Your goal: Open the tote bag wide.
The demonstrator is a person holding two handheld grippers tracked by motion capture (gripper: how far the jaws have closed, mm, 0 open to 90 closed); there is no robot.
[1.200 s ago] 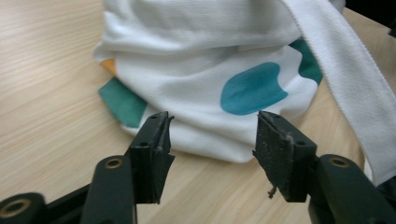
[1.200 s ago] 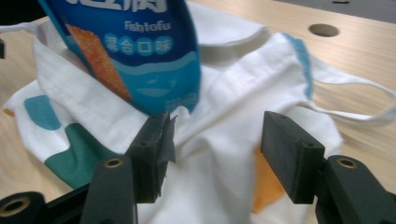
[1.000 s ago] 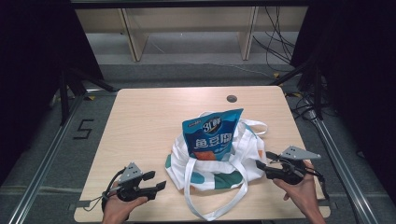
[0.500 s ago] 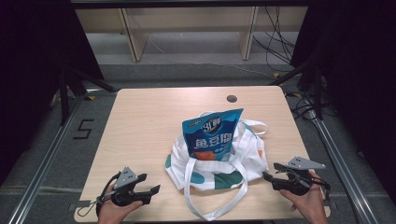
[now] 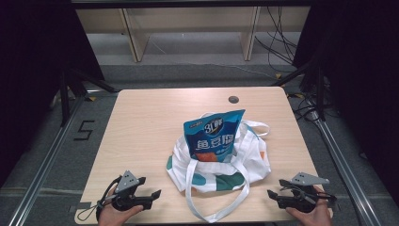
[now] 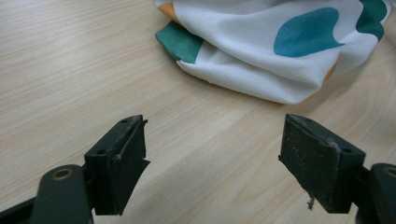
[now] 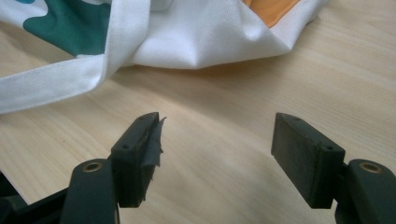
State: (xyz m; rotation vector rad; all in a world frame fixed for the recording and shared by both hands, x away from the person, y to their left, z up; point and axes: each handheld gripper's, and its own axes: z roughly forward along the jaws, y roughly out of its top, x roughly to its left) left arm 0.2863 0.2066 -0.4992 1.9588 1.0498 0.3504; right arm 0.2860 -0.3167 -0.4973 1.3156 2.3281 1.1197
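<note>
1. The cloth bag (image 5: 221, 165), white with teal and orange patches, lies slumped near the front middle of the surface (image 5: 141, 127), and a blue snack packet (image 5: 214, 136) stands upright in its mouth.
2. The bag looks soft and limp; it will likely fold and sag wherever it is pinched, so the fabric alone gives little to hold it steady.
3. Its long white straps (image 5: 202, 197) trail toward the front edge. They are probably the best hold: flat, doubled cloth that a pad can pinch firmly.
4. The packet looks light, crinkly and slippery, and it may tip if the bag is tugged from one side.
5. The left tool (image 5: 149, 194) rests near the front left corner, well apart from the bag; its jaws have just been opening and stand wide with nothing between them.
6. The right tool (image 5: 273, 194) sits low at the front right, close to the bag's corner; its jaws have also been opening and are wide and empty.
</note>
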